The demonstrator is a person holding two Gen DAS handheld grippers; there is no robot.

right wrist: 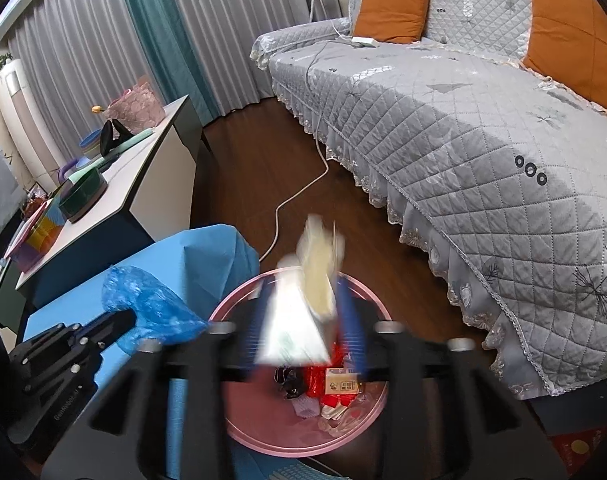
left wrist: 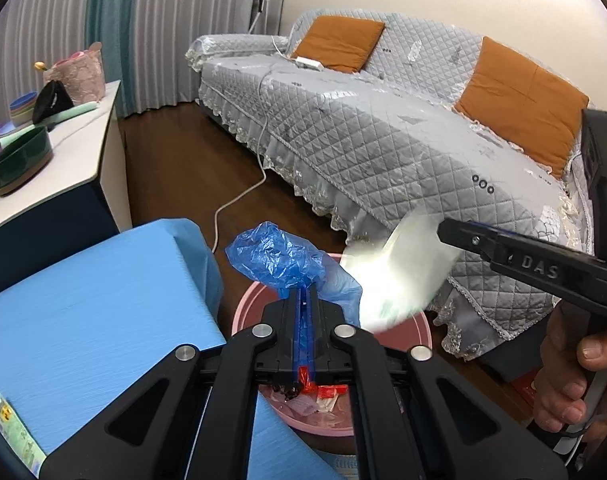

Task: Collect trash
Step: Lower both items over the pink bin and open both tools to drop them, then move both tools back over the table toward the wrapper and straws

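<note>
- Left gripper (left wrist: pixel 302 300) is pinched narrow on a crumpled blue plastic bag (left wrist: pixel 287 258), holding it over the near rim of the pink bin (left wrist: pixel 421 326), presumably so it drops in once let go.
- Right gripper (right wrist: pixel 303 320) has its fingers spread apart, with a pale wrapper (right wrist: pixel 303 312) blurred between them; whether it is gripped or already falling I cannot tell.
- That wrapper sits directly above the bin's opening, which suits a drop straight down.
- Inside the bin lie red packets (right wrist: pixel 335 390) and other scraps, so part of the collecting looks done.
- Just left of the bin stands a table under a blue cloth (left wrist: pixel 95 300), with one printed packet (left wrist: pixel 17 436) at its near edge, likely trash not yet gathered.
- Beyond are the wooden floor (right wrist: pixel 263 168), a white cable (right wrist: pixel 299 196) and a quilted grey sofa (right wrist: pixel 463 128).
</note>
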